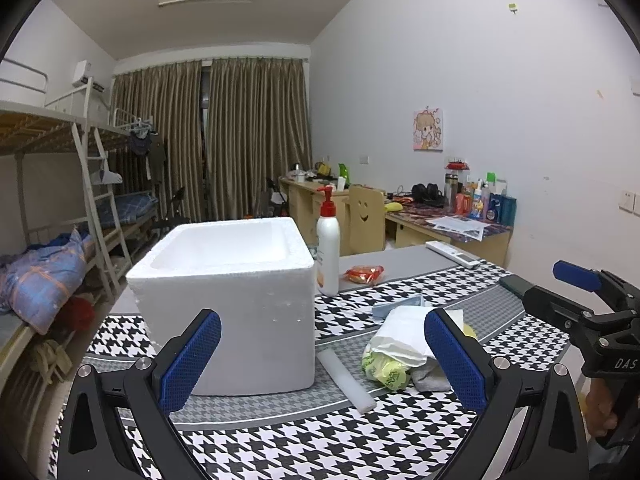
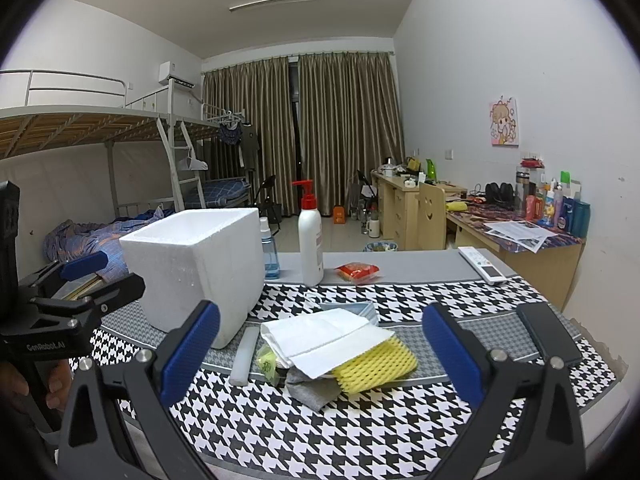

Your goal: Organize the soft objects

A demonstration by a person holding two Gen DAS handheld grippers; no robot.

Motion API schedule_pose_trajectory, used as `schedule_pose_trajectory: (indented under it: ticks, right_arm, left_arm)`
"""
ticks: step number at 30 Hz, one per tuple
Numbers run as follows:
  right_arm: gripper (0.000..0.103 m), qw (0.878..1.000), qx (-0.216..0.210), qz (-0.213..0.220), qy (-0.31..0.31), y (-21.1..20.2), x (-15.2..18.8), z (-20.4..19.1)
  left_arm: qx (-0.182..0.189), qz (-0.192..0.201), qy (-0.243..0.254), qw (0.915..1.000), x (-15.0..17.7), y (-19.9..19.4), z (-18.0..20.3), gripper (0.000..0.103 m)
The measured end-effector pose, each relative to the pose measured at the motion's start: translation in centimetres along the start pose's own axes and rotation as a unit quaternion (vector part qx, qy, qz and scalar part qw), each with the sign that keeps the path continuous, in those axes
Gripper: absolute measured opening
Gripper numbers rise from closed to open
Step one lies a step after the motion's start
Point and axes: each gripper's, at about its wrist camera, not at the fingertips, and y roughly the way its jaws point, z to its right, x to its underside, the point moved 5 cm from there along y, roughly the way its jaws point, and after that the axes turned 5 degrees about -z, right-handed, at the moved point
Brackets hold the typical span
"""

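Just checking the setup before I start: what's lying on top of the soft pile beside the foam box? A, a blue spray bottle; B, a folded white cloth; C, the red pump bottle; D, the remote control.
B: a folded white cloth covers the pile, over the yellow foam net and grey sock, right of the foam box.

A white pump bottle with a red dispenser point(image 2: 310, 236) stands on a table draped in black-and-white houndstooth cloth point(image 2: 320, 432), a blue spray bottle point(image 2: 270, 250) just beside it and a red snack packet point(image 2: 357, 272) nearby. A white remote control point(image 2: 482, 265) lies toward the far right edge. Behind, metal bunk beds point(image 2: 100, 128) face brown curtains point(image 2: 320, 128).
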Motion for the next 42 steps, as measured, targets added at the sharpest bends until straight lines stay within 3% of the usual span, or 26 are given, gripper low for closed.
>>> schedule_pose_trajectory:
  ticks: [20, 28, 42]
  right_arm:
    - [0.102, 0.999, 0.017, -0.033, 0.01, 2.2, 0.4, 1.6]
    - [0.102, 0.998, 0.024, -0.063, 0.012, 3.8, 1.1, 2.5]
    - [0.102, 0.994, 0.027, -0.103, 0.017, 6.3, 2.3, 3.2]
  left_arm:
    - [0.024, -0.035, 0.012, 0.999, -0.1, 2.4, 1.2, 0.102]
    - [0.037, -0.073, 0.005, 0.9967, 0.7, 4.6, 1.7, 0.102]
    - [0.023, -0.143, -0.008, 0.9895, 2.9, 8.4, 1.9, 0.102]
